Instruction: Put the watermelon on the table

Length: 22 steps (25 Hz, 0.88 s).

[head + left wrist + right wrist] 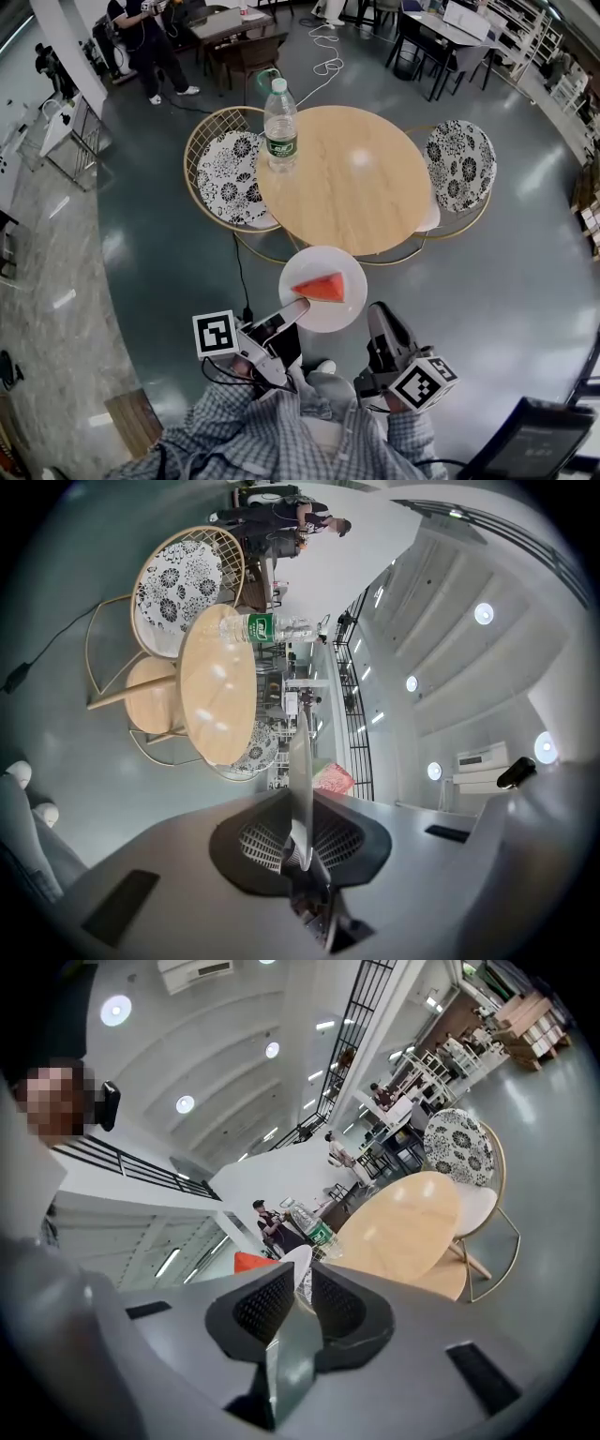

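Left hand-held gripper (298,306): I see its jaws clamped on the near-left rim of the white plate (328,321).
Right hand-held gripper (373,311): its jaws are pinched on the plate's right rim.
Watermelon (321,287): a red wedge lying on the plate, held in the air just short of the round wooden counter (361,187).
Water bottle (280,127): upright near the counter's far-left edge.

Nothing legible showed anywhere; the water bottle (280,125) on the table (356,187) wore a green label, its print too small to read.
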Available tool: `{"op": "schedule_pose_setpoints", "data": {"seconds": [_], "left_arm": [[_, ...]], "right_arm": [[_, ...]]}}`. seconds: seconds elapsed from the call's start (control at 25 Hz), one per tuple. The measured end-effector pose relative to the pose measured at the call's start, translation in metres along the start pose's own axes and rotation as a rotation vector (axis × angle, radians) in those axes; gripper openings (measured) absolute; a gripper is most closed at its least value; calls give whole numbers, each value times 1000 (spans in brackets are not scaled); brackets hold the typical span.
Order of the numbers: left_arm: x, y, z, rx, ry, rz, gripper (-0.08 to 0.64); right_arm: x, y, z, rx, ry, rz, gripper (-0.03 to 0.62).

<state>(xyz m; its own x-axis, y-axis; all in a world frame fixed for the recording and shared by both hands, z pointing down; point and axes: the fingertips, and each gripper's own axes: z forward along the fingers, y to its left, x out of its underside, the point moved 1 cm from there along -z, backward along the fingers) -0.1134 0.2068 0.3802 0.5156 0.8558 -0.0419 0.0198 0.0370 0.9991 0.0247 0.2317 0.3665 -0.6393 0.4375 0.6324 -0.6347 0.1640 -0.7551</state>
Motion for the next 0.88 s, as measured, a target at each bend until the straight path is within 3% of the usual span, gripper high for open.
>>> {"op": "schedule_pose_setpoints", "data": {"seconds": [0.12,0.4,0.88], "left_arm": [[-3,1,-1,4,6,-3,32],[-8,0,-3,15,37,3,32],[-18,0,-22,18,75,6,32]], "right_arm": [[8,5,5,-19,20,54,95],[27,16,14,-19,71,59,95],[44,32,21,-8,22,36,94]]}}
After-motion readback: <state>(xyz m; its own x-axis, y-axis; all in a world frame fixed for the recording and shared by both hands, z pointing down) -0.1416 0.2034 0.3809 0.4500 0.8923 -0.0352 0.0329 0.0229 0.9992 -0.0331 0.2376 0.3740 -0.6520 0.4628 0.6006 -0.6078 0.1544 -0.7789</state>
